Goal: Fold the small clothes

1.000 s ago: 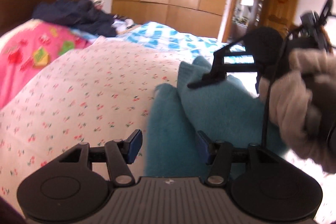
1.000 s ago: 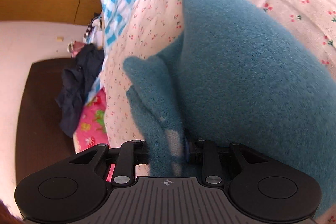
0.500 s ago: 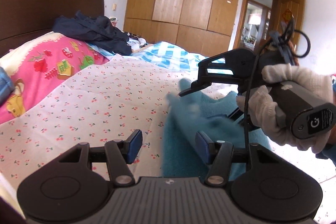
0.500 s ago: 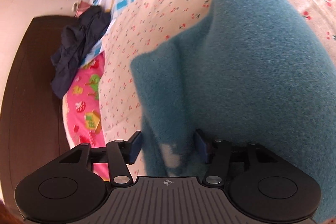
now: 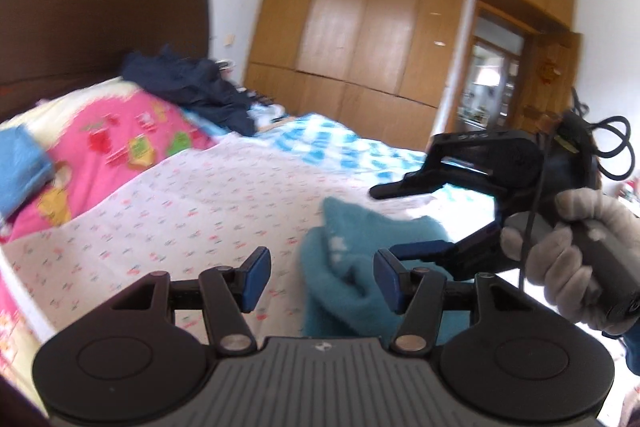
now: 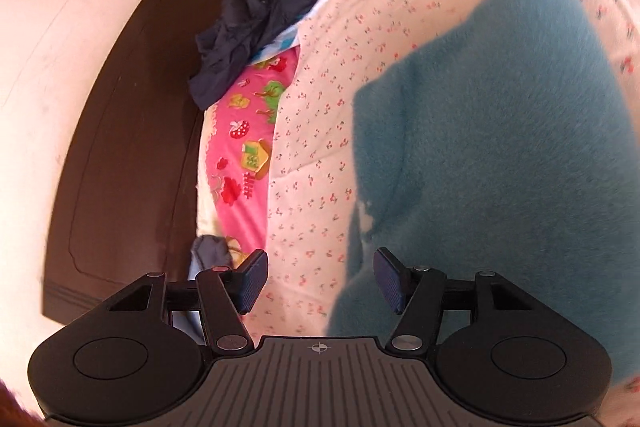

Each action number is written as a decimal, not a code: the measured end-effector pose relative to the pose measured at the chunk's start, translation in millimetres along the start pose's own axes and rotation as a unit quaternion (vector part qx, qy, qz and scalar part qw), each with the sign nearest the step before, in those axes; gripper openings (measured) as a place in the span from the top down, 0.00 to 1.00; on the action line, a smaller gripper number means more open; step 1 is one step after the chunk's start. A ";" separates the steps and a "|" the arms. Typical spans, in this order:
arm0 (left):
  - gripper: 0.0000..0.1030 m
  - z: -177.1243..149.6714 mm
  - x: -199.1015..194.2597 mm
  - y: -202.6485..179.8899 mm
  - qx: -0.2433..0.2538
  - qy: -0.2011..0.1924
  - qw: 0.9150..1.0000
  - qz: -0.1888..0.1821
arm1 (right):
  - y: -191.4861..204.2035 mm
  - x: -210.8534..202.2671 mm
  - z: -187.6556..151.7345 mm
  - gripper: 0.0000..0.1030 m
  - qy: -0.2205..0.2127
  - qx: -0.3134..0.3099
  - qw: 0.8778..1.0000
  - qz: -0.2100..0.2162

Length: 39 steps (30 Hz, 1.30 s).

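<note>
A fuzzy teal garment [image 5: 340,287] lies crumpled on the cherry-print bedsheet [image 5: 200,211]. My left gripper [image 5: 322,277] hovers in front of it, open, with nothing between its blue pads. My right gripper [image 5: 384,221], held by a gloved hand [image 5: 568,247], hangs just above the garment with its fingers apart. In the right wrist view the teal garment [image 6: 500,147] fills the right side. Its near edge reaches in between the jaws of the right gripper [image 6: 320,281], which is open; neither pad presses on it.
A pink cartoon-print pillow [image 5: 120,155] and a blue folded cloth [image 5: 20,167] lie at the left. Dark navy clothes [image 5: 192,87] are piled by the brown headboard [image 5: 100,19]. A blue checked cloth [image 5: 328,143], a wooden wardrobe [image 5: 380,27] and a doorway [image 5: 492,79] are behind.
My right gripper has let go of the teal garment's edge, opened and risen. The garment has dropped onto the sheet. My left gripper has drawn back and up, still open.
</note>
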<state>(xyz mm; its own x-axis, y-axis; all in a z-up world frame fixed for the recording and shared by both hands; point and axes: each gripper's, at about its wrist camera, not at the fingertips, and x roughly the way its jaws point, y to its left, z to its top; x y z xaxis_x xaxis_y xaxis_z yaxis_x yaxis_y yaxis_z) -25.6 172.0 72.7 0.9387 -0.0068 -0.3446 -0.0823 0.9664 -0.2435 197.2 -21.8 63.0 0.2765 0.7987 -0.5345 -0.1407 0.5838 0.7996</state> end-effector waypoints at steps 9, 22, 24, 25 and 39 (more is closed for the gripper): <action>0.46 -3.1 78.1 -29.0 0.054 0.102 0.993 0.011 | 22.3 -15.5 -2.2 0.44 -0.014 -0.146 0.986 -0.082; 0.49 -22.1 88.9 -14.5 0.029 0.131 0.991 0.021 | 67.5 125.8 15.4 0.39 0.058 -0.284 0.915 -0.280; 0.49 -21.4 89.2 -11.7 0.022 0.131 0.991 0.017 | 75.2 143.2 13.9 0.38 0.073 -0.310 0.897 -0.307; 0.49 -21.4 89.1 -10.6 0.020 0.131 0.991 0.016 | 78.1 149.5 12.3 0.38 0.078 -0.324 0.888 -0.318; 0.49 -21.0 82.5 -4.9 0.011 0.117 0.993 -0.007 | 88.8 192.0 7.5 0.54 0.141 -0.405 0.803 -0.414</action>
<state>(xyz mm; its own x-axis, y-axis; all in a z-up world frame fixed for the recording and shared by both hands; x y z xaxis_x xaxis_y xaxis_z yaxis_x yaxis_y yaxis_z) 45.2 161.4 26.4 0.8356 -0.0782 -0.5437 -0.0596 0.9711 -0.2312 244.9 182.2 33.4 0.3828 0.0226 -0.9235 -0.6232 0.7443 -0.2401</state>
